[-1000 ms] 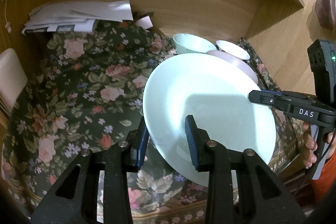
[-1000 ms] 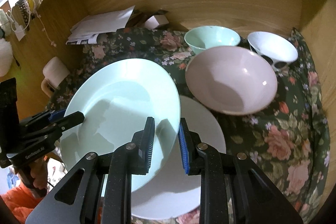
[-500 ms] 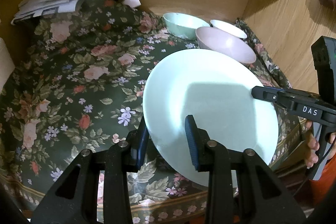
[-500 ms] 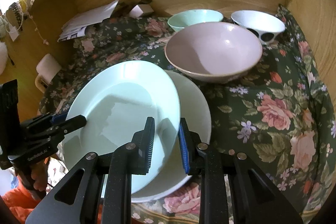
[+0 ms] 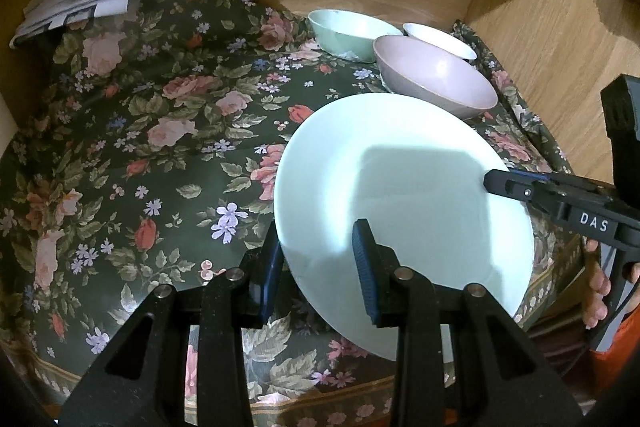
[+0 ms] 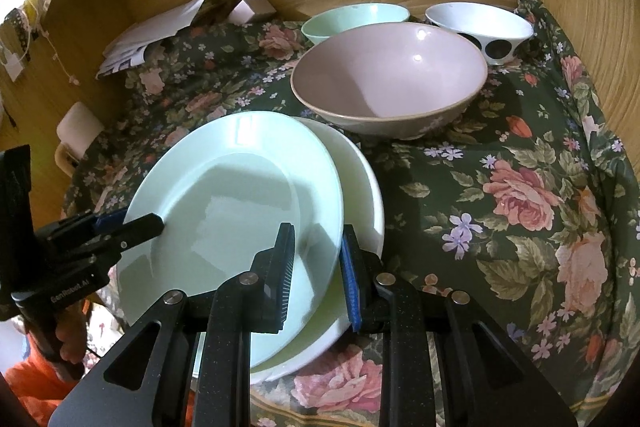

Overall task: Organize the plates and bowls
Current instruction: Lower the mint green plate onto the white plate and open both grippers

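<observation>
the pale green plate [image 6: 232,195] hangs tilted just over a white plate [image 6: 360,187] lying on the floral cloth [image 6: 520,187]. the left gripper [image 5: 316,263] pinches its near rim, and the right gripper [image 6: 316,267] is clamped on the opposite rim. behind sit a pink bowl [image 6: 392,79], a green bowl [image 6: 352,19] and a white spotted bowl [image 6: 480,27].

Both wrist views close, angled down from opposite sides; share mint plate [image 5: 404,187] [image 6: 236,195].
</observation>
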